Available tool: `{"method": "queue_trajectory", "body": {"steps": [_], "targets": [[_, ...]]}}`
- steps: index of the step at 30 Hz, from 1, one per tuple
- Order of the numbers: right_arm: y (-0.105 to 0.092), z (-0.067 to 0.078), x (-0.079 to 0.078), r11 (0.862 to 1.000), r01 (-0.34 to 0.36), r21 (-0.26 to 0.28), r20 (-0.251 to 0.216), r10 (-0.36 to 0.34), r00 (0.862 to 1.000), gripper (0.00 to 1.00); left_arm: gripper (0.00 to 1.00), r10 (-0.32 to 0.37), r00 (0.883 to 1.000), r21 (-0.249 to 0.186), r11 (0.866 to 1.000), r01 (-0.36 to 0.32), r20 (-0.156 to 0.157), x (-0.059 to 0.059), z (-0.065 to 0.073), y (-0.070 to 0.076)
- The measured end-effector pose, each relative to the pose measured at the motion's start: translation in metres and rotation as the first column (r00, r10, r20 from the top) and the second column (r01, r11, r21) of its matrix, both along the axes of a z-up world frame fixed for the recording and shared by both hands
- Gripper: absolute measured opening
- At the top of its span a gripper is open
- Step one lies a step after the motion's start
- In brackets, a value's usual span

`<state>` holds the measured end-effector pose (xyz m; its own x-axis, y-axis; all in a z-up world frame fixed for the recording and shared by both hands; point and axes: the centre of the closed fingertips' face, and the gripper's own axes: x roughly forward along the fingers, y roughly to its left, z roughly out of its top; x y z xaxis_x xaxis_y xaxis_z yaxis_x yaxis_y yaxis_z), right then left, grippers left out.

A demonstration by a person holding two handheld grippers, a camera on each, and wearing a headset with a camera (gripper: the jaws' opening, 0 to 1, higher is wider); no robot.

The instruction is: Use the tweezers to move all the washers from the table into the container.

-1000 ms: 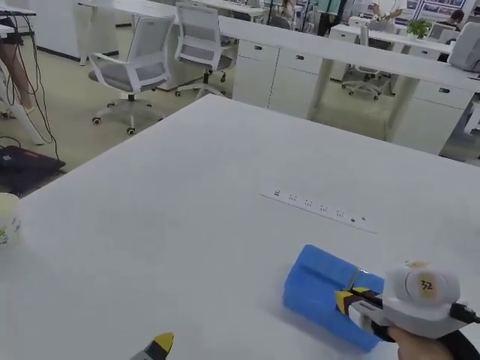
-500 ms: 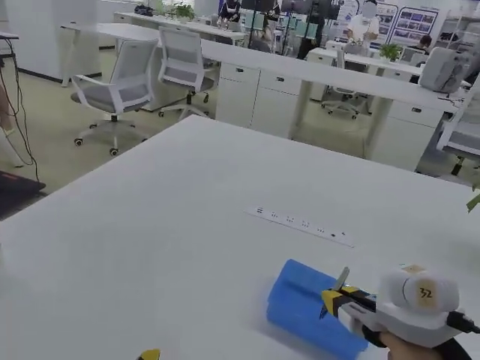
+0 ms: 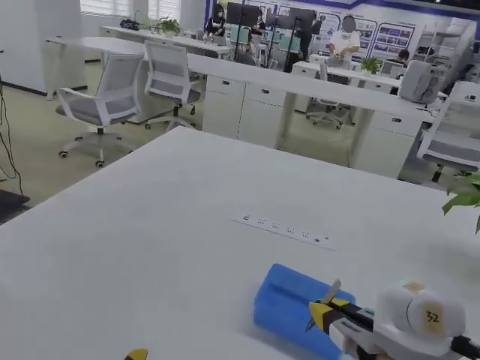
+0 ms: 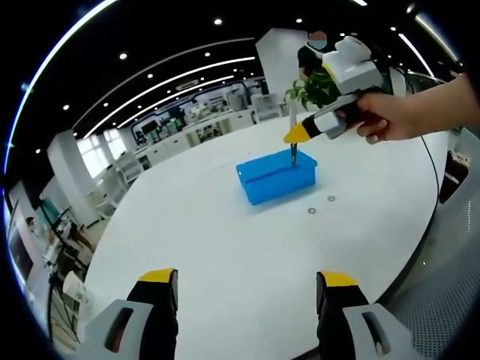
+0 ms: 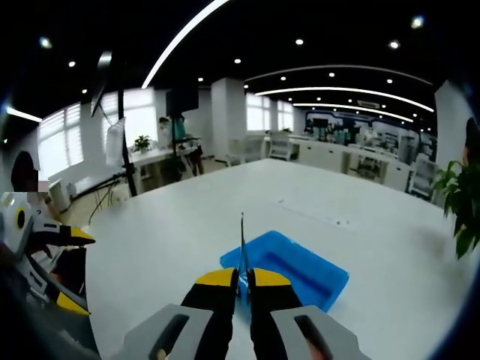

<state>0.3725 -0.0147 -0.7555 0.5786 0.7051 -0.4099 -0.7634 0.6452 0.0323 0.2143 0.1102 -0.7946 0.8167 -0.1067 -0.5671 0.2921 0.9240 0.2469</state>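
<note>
A blue container (image 3: 289, 304) lies on the white table (image 3: 150, 225); the left gripper view shows the container (image 4: 276, 176) too. My right gripper (image 3: 319, 313) is shut on the thin metal tweezers (image 5: 242, 244) and hangs over the container (image 5: 289, 270). In the left gripper view the tweezers (image 4: 292, 154) point down into it from the right gripper (image 4: 300, 135). Two small washers (image 4: 312, 211) (image 4: 331, 199) rest on the table just beside the container. My left gripper (image 4: 247, 279) stands wide open with nothing between its jaws, well back from the container.
A row of flush sockets (image 3: 281, 229) runs across the table beyond the container. Office chairs (image 3: 101, 105) and long desks (image 3: 315, 82) stand behind the table. A potted plant (image 3: 465, 199) leans in at the right. The table's near edge curves close (image 4: 405, 285).
The head camera has lifted and turned, so the whole scene has slid down and left. The right gripper stays over the container with the tweezers.
</note>
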Motion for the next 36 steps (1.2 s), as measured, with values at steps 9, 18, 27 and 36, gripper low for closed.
{"method": "queue_trajectory", "body": {"steps": [9,18,27,36], "targets": [[-0.002,-0.007,-0.018,1.000,-0.004,0.018,-0.016,0.004,1.000,0.03,0.76,0.008,1.000,-0.022,1.000,-0.007,0.008,0.000,0.002,0.000],[-0.002,-0.022,-0.028,1.000,-0.011,0.012,-0.039,0.012,0.999,0.03,0.76,0.009,1.000,-0.007,1.000,-0.009,0.009,0.000,0.002,0.001],[-0.002,-0.044,-0.034,1.000,-0.022,-0.018,-0.077,0.020,0.997,0.03,0.76,0.003,1.000,0.000,1.000,-0.003,0.004,0.000,0.001,0.001],[-0.002,-0.061,-0.032,0.999,-0.024,-0.036,-0.110,0.020,0.994,0.03,0.76,-0.006,1.000,0.006,1.000,0.006,-0.004,0.000,-0.001,-0.001]]}}
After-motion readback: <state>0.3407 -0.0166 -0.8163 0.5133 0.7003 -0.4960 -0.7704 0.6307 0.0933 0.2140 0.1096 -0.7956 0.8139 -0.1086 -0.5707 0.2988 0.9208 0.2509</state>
